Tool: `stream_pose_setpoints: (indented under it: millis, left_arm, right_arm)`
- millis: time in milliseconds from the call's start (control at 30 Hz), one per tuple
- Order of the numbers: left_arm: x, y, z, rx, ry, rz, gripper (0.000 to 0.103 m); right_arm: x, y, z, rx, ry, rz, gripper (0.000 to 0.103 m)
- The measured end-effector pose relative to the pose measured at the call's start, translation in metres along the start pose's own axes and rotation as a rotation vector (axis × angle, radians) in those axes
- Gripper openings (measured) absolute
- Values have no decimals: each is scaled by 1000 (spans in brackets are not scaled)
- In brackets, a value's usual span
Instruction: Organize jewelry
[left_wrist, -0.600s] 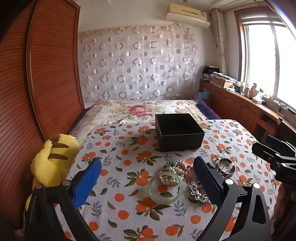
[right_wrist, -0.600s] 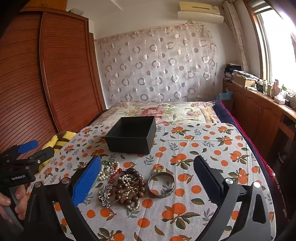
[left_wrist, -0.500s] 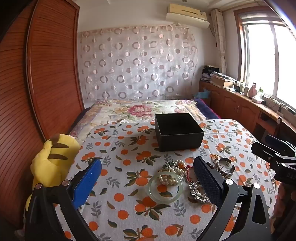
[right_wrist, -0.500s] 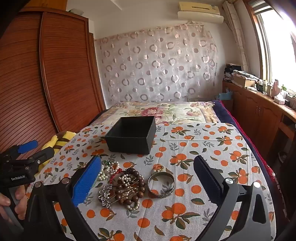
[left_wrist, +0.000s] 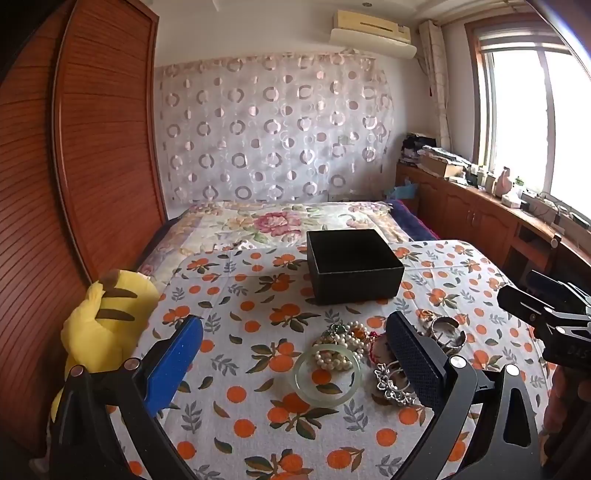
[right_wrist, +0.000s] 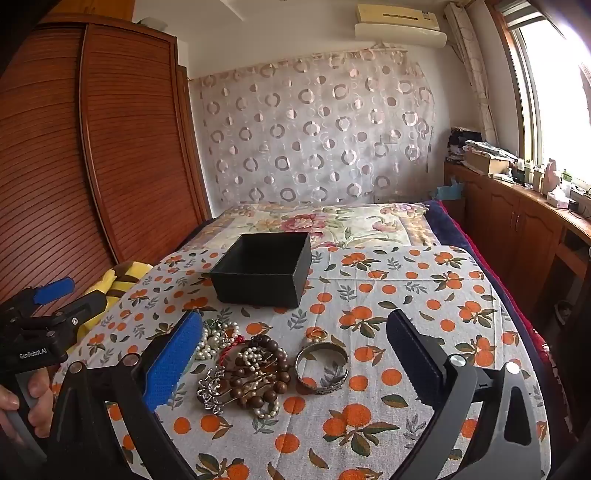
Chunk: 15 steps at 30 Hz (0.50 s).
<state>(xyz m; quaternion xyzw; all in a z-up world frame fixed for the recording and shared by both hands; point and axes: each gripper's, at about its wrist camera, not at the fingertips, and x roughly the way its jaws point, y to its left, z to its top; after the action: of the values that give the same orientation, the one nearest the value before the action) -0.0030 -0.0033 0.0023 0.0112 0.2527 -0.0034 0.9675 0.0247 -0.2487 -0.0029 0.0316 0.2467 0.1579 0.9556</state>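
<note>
A heap of jewelry lies on the orange-print tablecloth (left_wrist: 258, 413): a pale green jade bangle (left_wrist: 327, 375), white pearl strands (left_wrist: 334, 359), a silver brooch (left_wrist: 392, 384), brown wooden beads (right_wrist: 258, 373) and a wide silver cuff (right_wrist: 322, 367). An open, empty black box (left_wrist: 352, 264) stands behind the heap; it also shows in the right wrist view (right_wrist: 264, 268). My left gripper (left_wrist: 295, 354) is open above the bangle's left side. My right gripper (right_wrist: 295, 354) is open above the beads and cuff. Neither holds anything.
A yellow striped plush toy (left_wrist: 99, 325) lies off the table's left edge. A bed with a floral cover (left_wrist: 273, 221) lies behind the table. A wooden wardrobe (left_wrist: 103, 147) stands at left, and low cabinets (right_wrist: 517, 225) under the window at right.
</note>
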Motion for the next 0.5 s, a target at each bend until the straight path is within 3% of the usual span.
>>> stream_pose_setpoints:
  millis: [500]
  left_arm:
    - [-5,-2,5,3,-6,-2,96]
  right_arm:
    - [-1,0,2,1,-3,1,101]
